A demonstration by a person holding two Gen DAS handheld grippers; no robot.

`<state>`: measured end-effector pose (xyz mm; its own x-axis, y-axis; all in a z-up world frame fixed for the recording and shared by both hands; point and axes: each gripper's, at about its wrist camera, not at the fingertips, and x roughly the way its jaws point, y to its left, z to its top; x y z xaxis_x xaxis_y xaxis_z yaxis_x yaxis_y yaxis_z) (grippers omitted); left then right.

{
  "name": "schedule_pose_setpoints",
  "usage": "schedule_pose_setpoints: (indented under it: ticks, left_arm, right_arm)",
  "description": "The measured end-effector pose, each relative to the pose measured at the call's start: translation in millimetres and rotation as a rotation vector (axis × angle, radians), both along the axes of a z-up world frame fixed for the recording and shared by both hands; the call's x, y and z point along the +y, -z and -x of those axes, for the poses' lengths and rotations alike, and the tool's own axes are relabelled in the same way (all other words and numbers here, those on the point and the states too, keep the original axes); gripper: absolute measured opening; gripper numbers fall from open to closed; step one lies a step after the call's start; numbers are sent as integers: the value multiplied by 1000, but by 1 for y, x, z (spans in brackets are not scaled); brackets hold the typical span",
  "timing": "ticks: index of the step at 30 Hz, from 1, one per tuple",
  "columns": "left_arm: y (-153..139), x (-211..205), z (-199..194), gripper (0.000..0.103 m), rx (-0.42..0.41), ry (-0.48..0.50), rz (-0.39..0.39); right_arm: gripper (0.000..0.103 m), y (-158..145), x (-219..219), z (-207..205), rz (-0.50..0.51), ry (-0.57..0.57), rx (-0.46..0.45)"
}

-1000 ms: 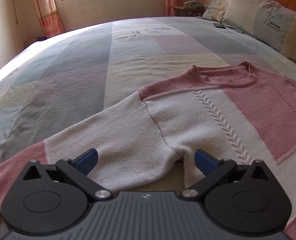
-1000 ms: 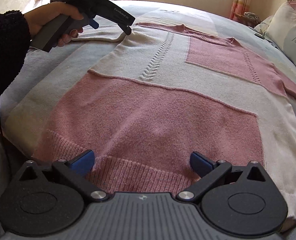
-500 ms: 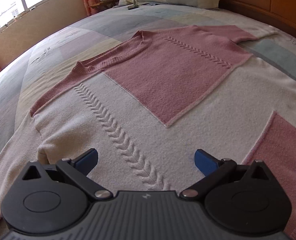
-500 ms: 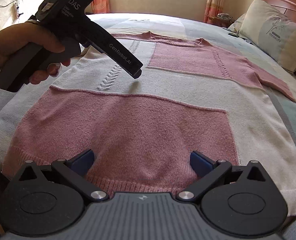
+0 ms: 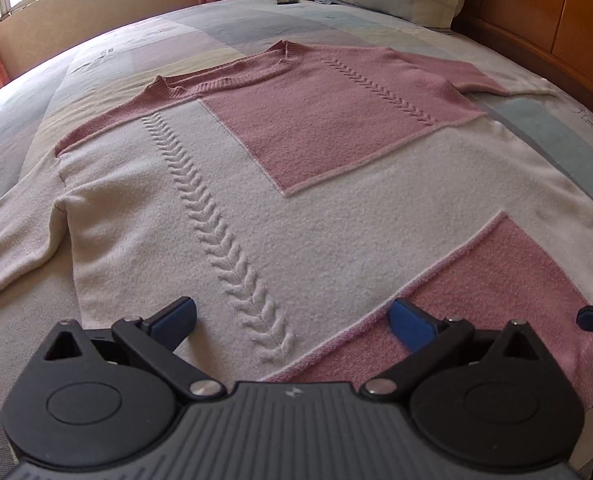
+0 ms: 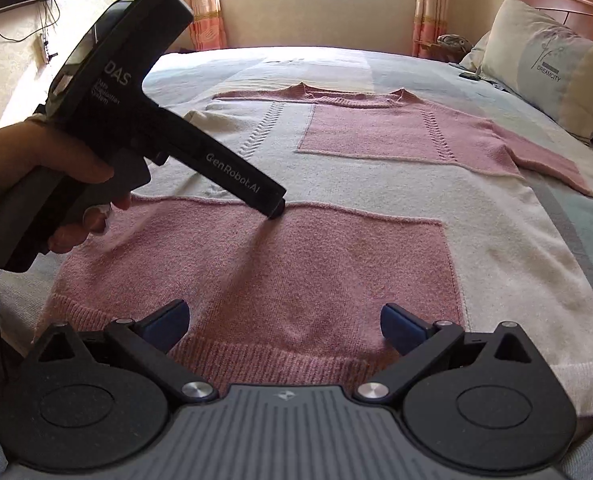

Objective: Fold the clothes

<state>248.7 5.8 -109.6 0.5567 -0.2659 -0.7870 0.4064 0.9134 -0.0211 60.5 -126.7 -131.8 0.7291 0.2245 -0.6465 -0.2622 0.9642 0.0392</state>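
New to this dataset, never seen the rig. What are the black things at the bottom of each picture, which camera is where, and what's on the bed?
No robot arm here: a person holds a handheld two-finger gripper in each hand, and each carries a fisheye camera looking along its fingers. The black shape with blue tips low in each picture is that camera's own gripper.

The left wrist view shows the left gripper, open, holding nothing. The right wrist view shows the right gripper, also open and empty, near the hem. That view also catches the left gripper from outside, in the person's hand, its tip touching or just above the fabric.

On the bed a pink-and-cream sweater lies flat, front up, sleeves spread. A pillow sits by the headboard.
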Motion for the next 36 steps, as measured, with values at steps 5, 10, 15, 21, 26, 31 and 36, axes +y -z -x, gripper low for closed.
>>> schedule_pose_setpoints:
  ticks: [5, 10, 15, 21, 26, 31, 36]
  left_arm:
    - [1, 8, -7, 102, 12, -9, 38]
    - [1, 6, -6, 102, 8, -3, 27]
    - [1, 5, -7, 102, 5, -11, 19]
    - [1, 6, -5, 102, 3, -15, 24]
    - [2, 7, -5, 102, 2, -15, 33]
    - [2, 7, -5, 102, 0, -14, 28]
    - [2, 6, -4, 102, 1, -13, 25]
  right_arm:
    - [103, -8, -38, -52, 64, 185, -53]
    - [103, 18, -70, -88, 49, 322, 56]
    - [103, 24, -70, -45, 58, 325, 49]
    - [103, 20, -73, -21, 37, 295, 54]
    - [103, 20, -71, -22, 43, 298, 50]
    - [103, 23, -70, -19, 42, 309, 21]
    - [103, 21, -69, -22, 46, 318, 39]
